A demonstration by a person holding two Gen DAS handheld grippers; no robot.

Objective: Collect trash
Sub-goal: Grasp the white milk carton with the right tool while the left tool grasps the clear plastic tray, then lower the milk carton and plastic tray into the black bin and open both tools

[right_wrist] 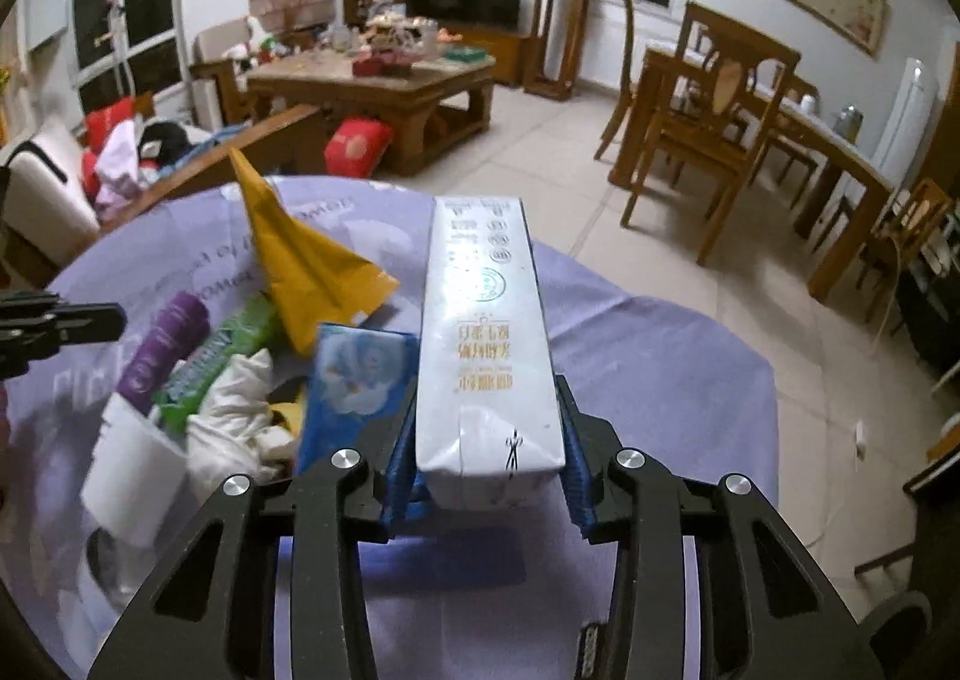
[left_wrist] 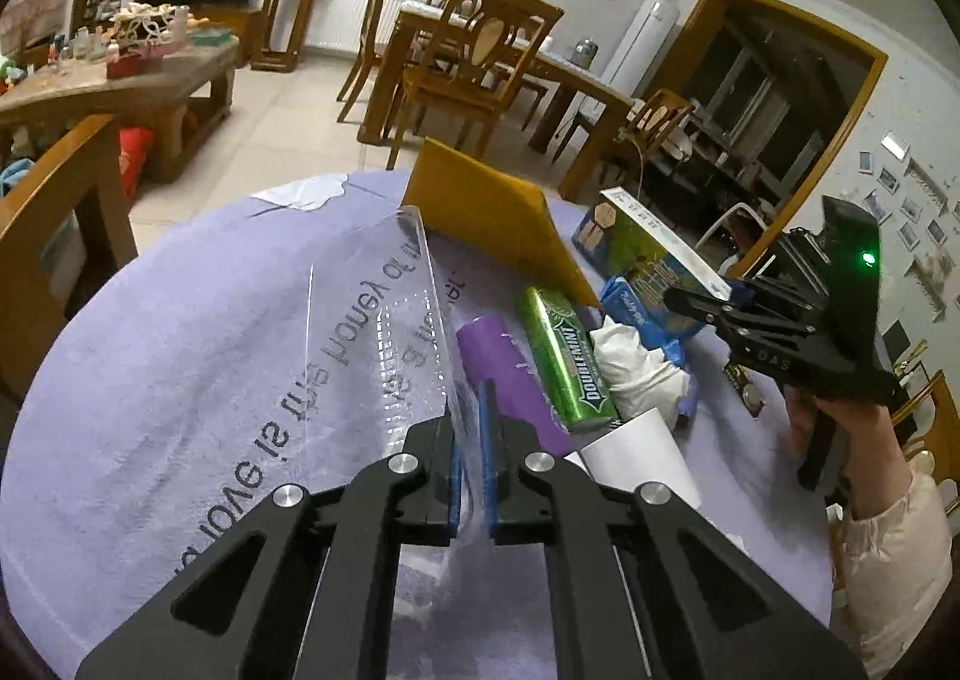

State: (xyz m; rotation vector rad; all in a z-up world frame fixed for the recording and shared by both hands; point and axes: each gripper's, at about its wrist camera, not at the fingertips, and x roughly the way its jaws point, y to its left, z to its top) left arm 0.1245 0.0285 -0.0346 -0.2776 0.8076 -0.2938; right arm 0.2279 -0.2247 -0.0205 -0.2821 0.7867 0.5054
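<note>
My left gripper (left_wrist: pixel 471 434) is shut on the edge of a clear plastic bag (left_wrist: pixel 372 332), held up over the purple tablecloth (left_wrist: pixel 180 380). My right gripper (right_wrist: pixel 489 440) is shut on a white milk carton (right_wrist: pixel 486 332), lifted above the table; the carton also shows in the left wrist view (left_wrist: pixel 645 254) with the right gripper (left_wrist: pixel 690 299). Trash lies in a pile: a purple tube (left_wrist: pixel 510 374), a green Doublemint pack (left_wrist: pixel 564 359), a crumpled white tissue (left_wrist: pixel 636 368), a white paper cup (left_wrist: pixel 636 458), a blue tissue packet (right_wrist: pixel 354 380) and a yellow paper bag (left_wrist: pixel 486 212).
The round table's far edge (right_wrist: pixel 660 308) drops to a tiled floor. Wooden dining chairs (right_wrist: pixel 708 128) and a dining table stand beyond on the right. A wooden chair back (left_wrist: pixel 54 224) is close on the left. A cluttered coffee table (right_wrist: pixel 384 80) is farther back.
</note>
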